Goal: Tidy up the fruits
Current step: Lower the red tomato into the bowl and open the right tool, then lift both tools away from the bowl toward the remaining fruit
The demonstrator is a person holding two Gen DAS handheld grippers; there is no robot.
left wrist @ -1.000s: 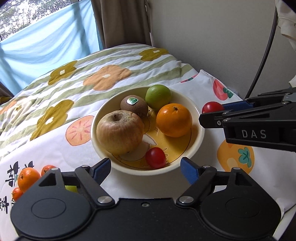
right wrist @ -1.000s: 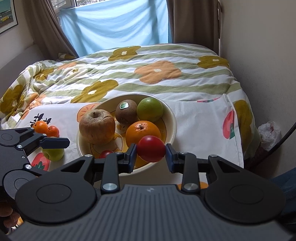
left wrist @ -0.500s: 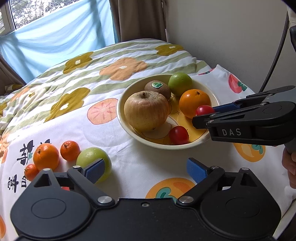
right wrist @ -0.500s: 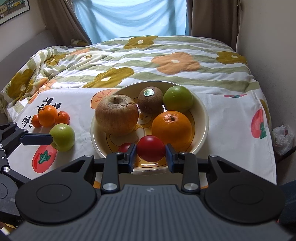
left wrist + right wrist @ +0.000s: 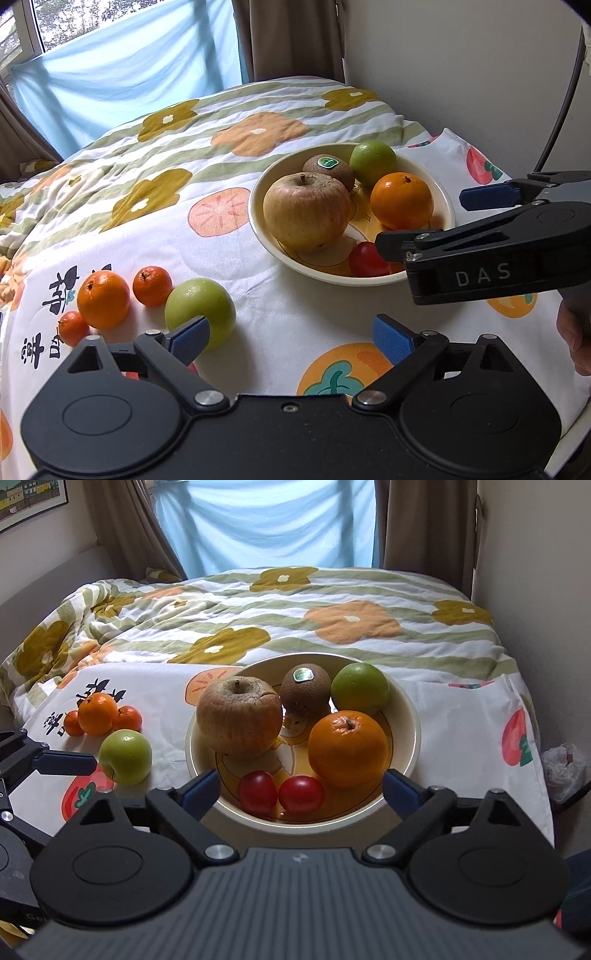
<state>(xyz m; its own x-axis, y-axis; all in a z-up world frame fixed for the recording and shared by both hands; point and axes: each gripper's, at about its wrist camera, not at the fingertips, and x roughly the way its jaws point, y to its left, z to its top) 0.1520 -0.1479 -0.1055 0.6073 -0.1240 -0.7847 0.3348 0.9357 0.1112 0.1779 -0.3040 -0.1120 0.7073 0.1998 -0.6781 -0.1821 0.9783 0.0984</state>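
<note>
A cream bowl (image 5: 412, 716) on the bed holds a wrinkled apple (image 5: 238, 716), a kiwi (image 5: 304, 688), a green fruit (image 5: 360, 688), an orange (image 5: 347, 747) and two red tomatoes (image 5: 258, 792) (image 5: 301, 794). My right gripper (image 5: 301, 788) is open and empty, its fingers either side of the bowl's near rim. My left gripper (image 5: 291, 336) is open and empty; a green apple (image 5: 199, 310) sits by its left finger. Three small oranges (image 5: 103, 299) lie left of that apple. The bowl also shows in the left wrist view (image 5: 258, 221).
The fruit-print cloth (image 5: 258, 314) covers the near bed, with a striped flower quilt (image 5: 295, 613) behind. A wall (image 5: 461, 74) and a black cable (image 5: 561, 103) stand at the right. A plastic bag (image 5: 563, 768) lies beside the bed.
My right gripper has opened and let the red tomato go into the bowl beside the other tomato. My left gripper has shifted left, closer to the green apple.
</note>
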